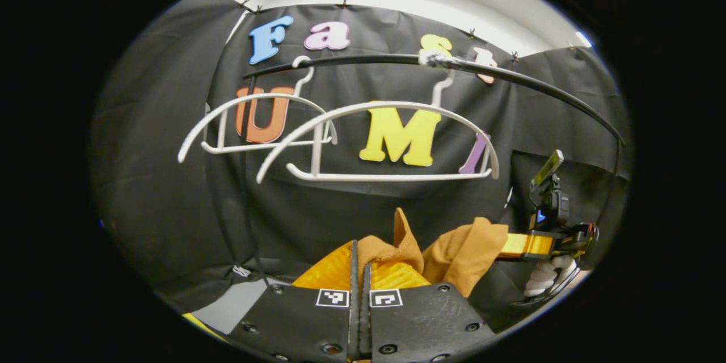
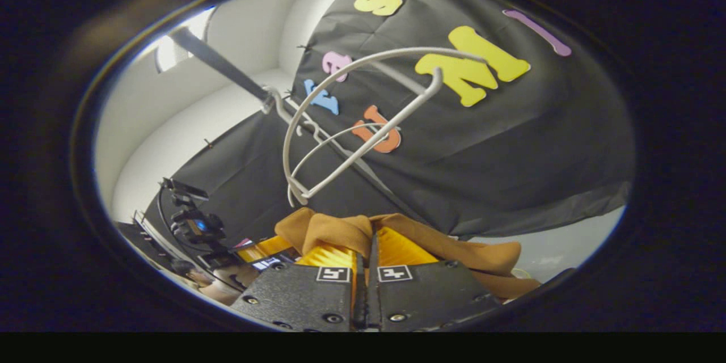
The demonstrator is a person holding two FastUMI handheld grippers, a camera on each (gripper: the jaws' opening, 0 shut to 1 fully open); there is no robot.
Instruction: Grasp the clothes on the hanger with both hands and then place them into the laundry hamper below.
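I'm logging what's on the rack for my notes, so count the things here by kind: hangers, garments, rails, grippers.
White hangers: 2
Brown garment: 1
Black rail: 1
Grippers: 2, left gripper, right gripper
Total: 6

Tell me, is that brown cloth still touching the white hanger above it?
Apart. In the left gripper view, black wall shows between the brown cloth and the white hanger above.

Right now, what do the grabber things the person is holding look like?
Each one has black flat plates with screws and small black-and-white square markers, and ribbed yellow-orange fingers. That goes for the left gripper and the right gripper alike. Seen farther off, a gripper carries a small black camera with a blue light and black cables, held by a white-gloved hand.
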